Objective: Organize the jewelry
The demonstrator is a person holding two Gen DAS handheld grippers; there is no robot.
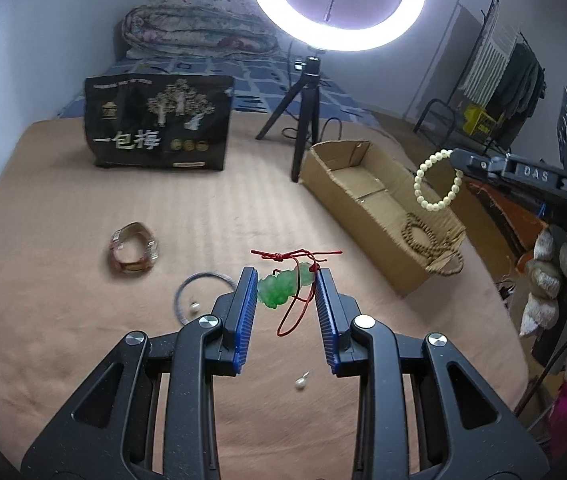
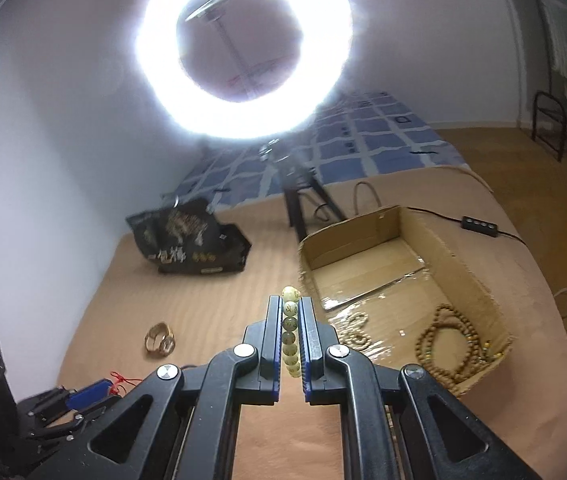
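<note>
My left gripper (image 1: pixel 285 276) is open, its blue pads on either side of a green jade pendant (image 1: pixel 281 290) on a red cord (image 1: pixel 295 256) that lies on the tan cloth. My right gripper (image 2: pixel 289 308) is shut on a cream bead bracelet (image 2: pixel 290 328), held in the air beside the cardboard box (image 2: pixel 443 248). From the left wrist view the bracelet (image 1: pixel 437 180) hangs from the right gripper above the box (image 1: pixel 347 200). A brown bead necklace (image 2: pixel 449 340) lies in the box.
A brown bangle (image 1: pixel 133 246), a dark hair tie (image 1: pixel 199 292) and two small pearl earrings (image 1: pixel 301 382) lie on the cloth. A black snack bag (image 1: pixel 159 128) and a ring light on a tripod (image 1: pixel 303 120) stand behind. A cable switch (image 2: pixel 479 226) lies past the box.
</note>
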